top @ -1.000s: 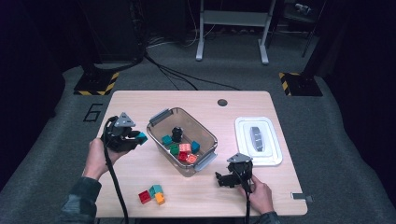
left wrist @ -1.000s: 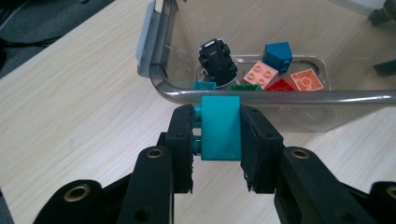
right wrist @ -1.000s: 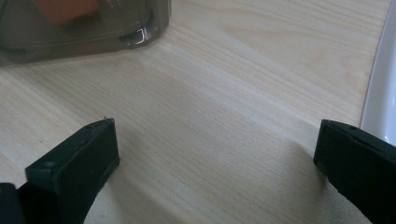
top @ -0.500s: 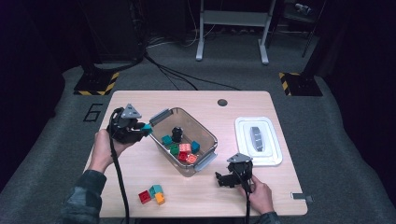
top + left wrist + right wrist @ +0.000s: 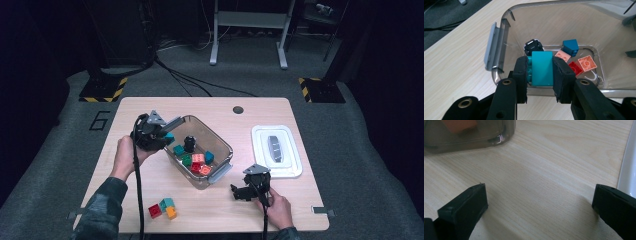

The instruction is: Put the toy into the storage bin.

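Note:
My left gripper is shut on a teal brick and holds it over the near-left rim of a clear plastic bin. Inside the bin lie several bricks: a blue one, a pink one, a red one, an orange-pink one and a black wheel-like piece. My right gripper rests open on the wood near the table's front right, its jaws spread wide with bare table between them. The bin's corner lies just ahead of it.
A white lid with a grey handle lies right of the bin. Three loose bricks, red, teal and orange, sit near the front edge. A round hole marks the table's back.
My left gripper has travelled right and away from the person, carrying the teal brick from beside the bin to over its rim. The right gripper has stayed where it was.

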A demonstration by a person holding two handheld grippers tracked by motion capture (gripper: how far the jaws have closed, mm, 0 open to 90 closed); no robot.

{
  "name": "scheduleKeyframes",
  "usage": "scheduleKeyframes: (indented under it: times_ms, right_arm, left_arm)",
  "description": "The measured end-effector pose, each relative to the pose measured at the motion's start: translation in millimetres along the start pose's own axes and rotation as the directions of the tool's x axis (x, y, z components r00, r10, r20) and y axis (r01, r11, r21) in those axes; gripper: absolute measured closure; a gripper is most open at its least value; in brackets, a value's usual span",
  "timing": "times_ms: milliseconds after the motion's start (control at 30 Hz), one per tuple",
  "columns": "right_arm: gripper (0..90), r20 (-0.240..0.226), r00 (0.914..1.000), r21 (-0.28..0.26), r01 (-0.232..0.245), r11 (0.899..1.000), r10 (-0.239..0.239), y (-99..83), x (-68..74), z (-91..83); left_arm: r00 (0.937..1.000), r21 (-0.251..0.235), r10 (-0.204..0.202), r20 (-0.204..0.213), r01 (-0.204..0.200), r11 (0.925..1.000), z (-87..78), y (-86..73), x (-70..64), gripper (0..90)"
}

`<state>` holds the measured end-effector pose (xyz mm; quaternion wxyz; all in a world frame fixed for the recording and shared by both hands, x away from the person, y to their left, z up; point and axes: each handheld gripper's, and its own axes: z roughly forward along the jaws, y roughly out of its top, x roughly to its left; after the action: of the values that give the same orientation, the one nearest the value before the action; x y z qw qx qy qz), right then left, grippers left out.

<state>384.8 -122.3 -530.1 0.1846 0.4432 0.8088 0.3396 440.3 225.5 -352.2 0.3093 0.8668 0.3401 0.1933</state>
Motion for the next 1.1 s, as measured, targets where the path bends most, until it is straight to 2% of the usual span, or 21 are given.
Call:
scheduleKeyframes:
  times_ms: [167,333,533,767,833,900,1100]
  right_arm:
    - [0.0,0.000,1.0000,0.000,0.000,1.000,0.000,0.0,0.0,0.0]
    - [0.0,0.000,1.0000,0.000,0.000,1.000,0.000,0.0,0.0,0.0]
    - [0.0,0.000,1.0000,0.000,0.001,1.000,-0.001,0.0,-0.1,0.0]
    - [0.0,0.000,1.0000,0.000,0.000,1.000,0.000,0.0,0.0,0.0]
    - [0.0,0.000,1.0000,-0.002,0.004,1.000,-0.004,-0.1,-0.3,0.1]
    - [0.0,0.000,1.0000,0.000,0.001,1.000,-0.001,0.0,0.0,0.0]
    - [0.0,0.000,1.0000,0.000,-0.001,1.000,0.001,0.0,0.0,0.0]
  left_arm:
    - [0.9999,0.023,0.005,0.014,-0.005,0.9997,11.8,1.7,-2.8,67.3]
    - [0.9996,0.057,-0.014,0.026,0.012,0.9983,21.3,-1.1,-2.8,67.3]
    - [0.9994,0.088,-0.019,0.028,0.016,0.9960,26.0,-6.5,-0.8,67.2]
    - [0.9989,0.093,-0.028,0.038,0.025,0.9953,30.2,-10.2,-2.4,66.6]
    - [0.9988,0.098,-0.035,0.035,0.031,0.9947,30.6,-10.6,-2.7,62.1]
    - [0.9989,0.090,-0.039,0.028,0.036,0.9953,28.7,-11.8,-1.9,53.1]
    - [0.9986,0.038,-0.047,0.026,0.046,0.9982,14.5,-17.5,-1.3,29.9]
